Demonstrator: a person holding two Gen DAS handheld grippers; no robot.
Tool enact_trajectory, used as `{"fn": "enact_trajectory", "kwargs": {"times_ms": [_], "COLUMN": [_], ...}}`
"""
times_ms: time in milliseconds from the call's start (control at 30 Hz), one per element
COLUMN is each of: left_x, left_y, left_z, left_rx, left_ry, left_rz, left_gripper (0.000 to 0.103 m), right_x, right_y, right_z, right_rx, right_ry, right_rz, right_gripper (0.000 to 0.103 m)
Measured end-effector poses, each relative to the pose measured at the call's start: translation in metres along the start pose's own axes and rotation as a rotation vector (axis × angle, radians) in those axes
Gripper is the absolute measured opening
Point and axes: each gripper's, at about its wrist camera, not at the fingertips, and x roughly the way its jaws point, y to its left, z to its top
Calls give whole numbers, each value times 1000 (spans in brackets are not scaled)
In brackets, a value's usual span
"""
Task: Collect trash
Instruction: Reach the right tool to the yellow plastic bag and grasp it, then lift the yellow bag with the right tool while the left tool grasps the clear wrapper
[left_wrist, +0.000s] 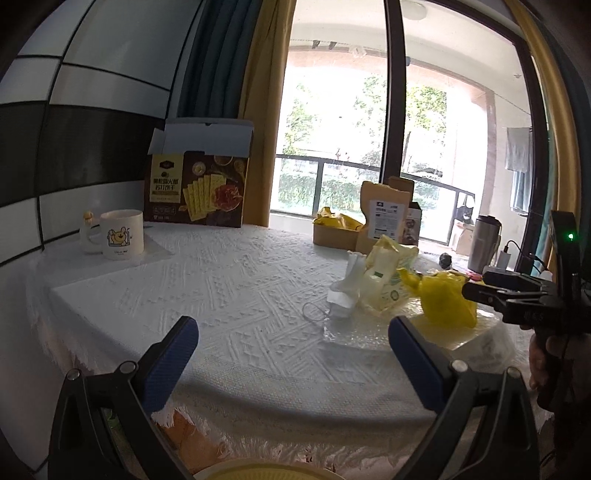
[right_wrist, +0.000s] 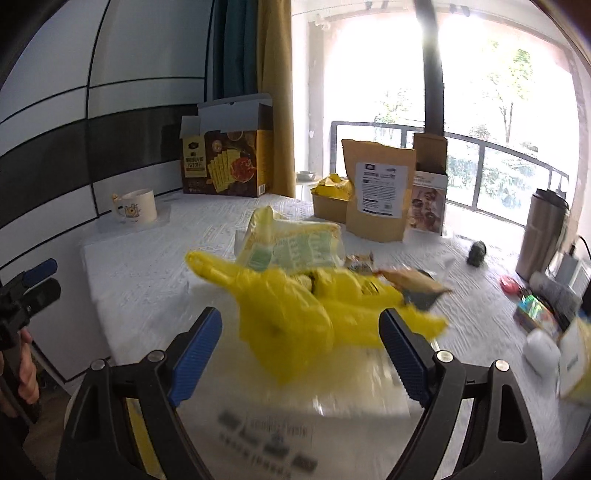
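Note:
A crumpled yellow plastic bag (right_wrist: 295, 314) lies on a clear bubble-wrap mailer (right_wrist: 280, 417) at the near right of the white-clothed table (left_wrist: 207, 280). It also shows in the left wrist view (left_wrist: 443, 295). Behind it lie a pale yellow wet-wipe packet (right_wrist: 291, 243), white tissue (left_wrist: 347, 288) and small wrappers (right_wrist: 410, 280). My right gripper (right_wrist: 301, 343) is open, its blue pads either side of the yellow bag's near end. My left gripper (left_wrist: 291, 350) is open and empty above the table's near edge, left of the trash.
A cracker box (left_wrist: 199, 188) and a cartoon mug (left_wrist: 118, 238) stand at the back left. A kraft pouch (right_wrist: 376, 192), small cartons and a steel tumbler (right_wrist: 543, 232) stand at the back right. Small clutter (right_wrist: 539, 314) lies at the right edge.

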Motion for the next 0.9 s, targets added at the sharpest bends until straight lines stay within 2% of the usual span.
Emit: {"fn": "enact_trajectory", "kwargs": {"times_ms": [200, 233, 267, 300, 333, 367, 400, 433, 567, 733, 900], "left_x": [11, 12, 13, 13, 13, 13, 12, 11, 6, 1, 10], "left_y": [0, 0, -1, -2, -4, -6, -8, -10, -23, -47, -78], "left_z": [0, -1, -1, 0, 0, 0, 0, 1, 3, 4, -4], "left_rx": [-5, -4, -3, 1, 4, 8, 12, 15, 36, 59, 70], "left_ry": [32, 37, 42, 47, 51, 54, 55, 55, 50, 52, 96], "left_rz": [11, 10, 10, 10, 8, 6, 4, 0, -19, -60, -114], "left_gripper": [103, 103, 103, 103, 103, 103, 103, 103, 103, 103, 103], "right_x": [33, 36, 39, 43, 43, 43, 40, 37, 6, -39, -84], "right_y": [9, 9, 8, 6, 5, 3, 1, -1, -12, -29, -55], "right_z": [3, 1, -2, -4, -7, -8, -10, -11, -11, -11, -22], "right_rx": [-20, -17, -13, -11, -8, -2, 1, 0, 15, 44, 101], "right_ry": [63, 76, 94, 110, 119, 125, 113, 100, 22, -62, -117], "right_rz": [-15, -12, -15, -23, -24, -16, -18, -23, -35, -58, -85], "right_gripper": [84, 74, 59, 53, 42, 28, 22, 10, 6, 6, 6]}}
